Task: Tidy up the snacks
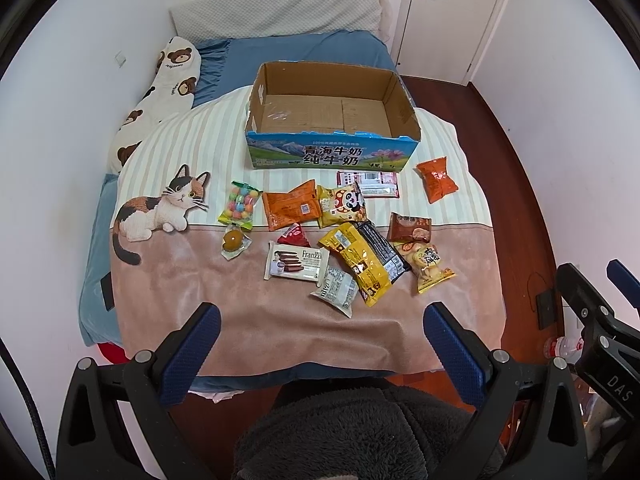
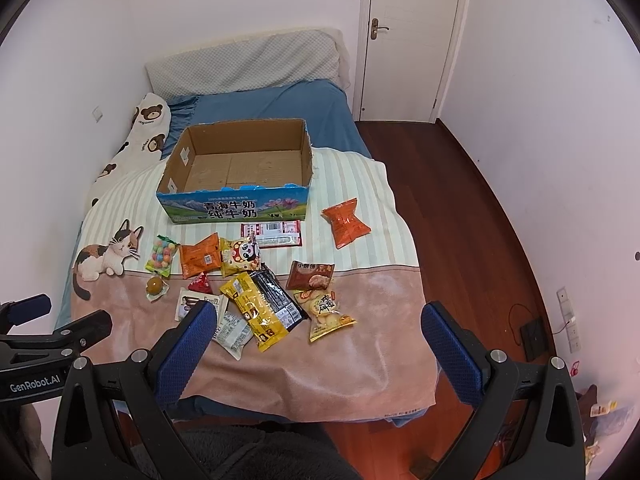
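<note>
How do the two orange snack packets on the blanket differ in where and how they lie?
The left orange packet lies in the cluster, touching the panda packet; the right orange packet lies alone, apart from every other snack. The left one shows a printed label; the right one looks puffier and crinkled. Both lie outside the empty cardboard box.

Matt corrugated cardboard box (image 1: 332,120) sits on a plush, fuzzy blanket (image 1: 280,320) — before it, glossy crinkled plastic snack packets (image 1: 354,264); beside the bed, polished wood floor (image 2: 480,208).
</note>
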The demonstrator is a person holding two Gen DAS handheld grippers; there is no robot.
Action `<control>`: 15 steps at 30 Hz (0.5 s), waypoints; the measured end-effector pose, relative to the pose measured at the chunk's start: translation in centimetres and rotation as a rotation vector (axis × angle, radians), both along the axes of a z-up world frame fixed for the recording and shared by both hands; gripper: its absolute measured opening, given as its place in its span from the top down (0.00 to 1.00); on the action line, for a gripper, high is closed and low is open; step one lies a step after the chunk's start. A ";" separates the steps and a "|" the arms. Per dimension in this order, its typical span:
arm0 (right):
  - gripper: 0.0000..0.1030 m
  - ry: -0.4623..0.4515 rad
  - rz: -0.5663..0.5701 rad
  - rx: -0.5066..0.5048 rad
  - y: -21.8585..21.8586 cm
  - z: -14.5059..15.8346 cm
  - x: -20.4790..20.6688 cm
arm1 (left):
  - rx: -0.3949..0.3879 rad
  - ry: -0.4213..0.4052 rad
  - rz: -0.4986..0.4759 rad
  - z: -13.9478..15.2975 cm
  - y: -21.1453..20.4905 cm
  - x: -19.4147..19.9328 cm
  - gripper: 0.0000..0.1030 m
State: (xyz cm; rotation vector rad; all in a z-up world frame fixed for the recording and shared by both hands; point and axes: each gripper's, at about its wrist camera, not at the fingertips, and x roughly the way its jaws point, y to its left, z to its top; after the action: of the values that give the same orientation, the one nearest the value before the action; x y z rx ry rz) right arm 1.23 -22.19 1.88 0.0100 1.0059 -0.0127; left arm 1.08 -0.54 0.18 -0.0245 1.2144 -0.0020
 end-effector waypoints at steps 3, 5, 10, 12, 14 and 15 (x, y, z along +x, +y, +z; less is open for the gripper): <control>0.00 -0.002 -0.001 -0.001 0.1 0.0 -0.1 | 0.000 -0.001 0.001 0.0 -0.1 0.0 0.00; 0.00 -0.001 0.000 0.003 0.1 0.0 -0.1 | 0.001 -0.001 0.001 0.0 -0.1 0.0 0.00; 0.00 0.005 0.005 0.015 -0.2 -0.1 -0.1 | -0.006 0.002 0.006 -0.1 -0.5 0.0 0.00; 0.00 0.005 0.008 0.015 -0.2 0.0 -0.2 | -0.005 0.001 0.006 -0.1 -0.5 0.0 0.00; 0.00 0.003 0.010 0.016 -0.1 0.0 -0.3 | -0.005 -0.002 0.007 -0.1 -0.6 -0.1 0.00; 0.00 0.002 0.009 0.016 -0.1 0.1 -0.3 | -0.006 -0.005 0.007 0.0 -0.6 -0.1 0.00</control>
State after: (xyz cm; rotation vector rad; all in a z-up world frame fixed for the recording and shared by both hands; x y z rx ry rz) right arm 0.96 -22.27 1.98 0.0199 1.0076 0.0040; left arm 0.99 -1.13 0.15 -0.0341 1.2093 0.0009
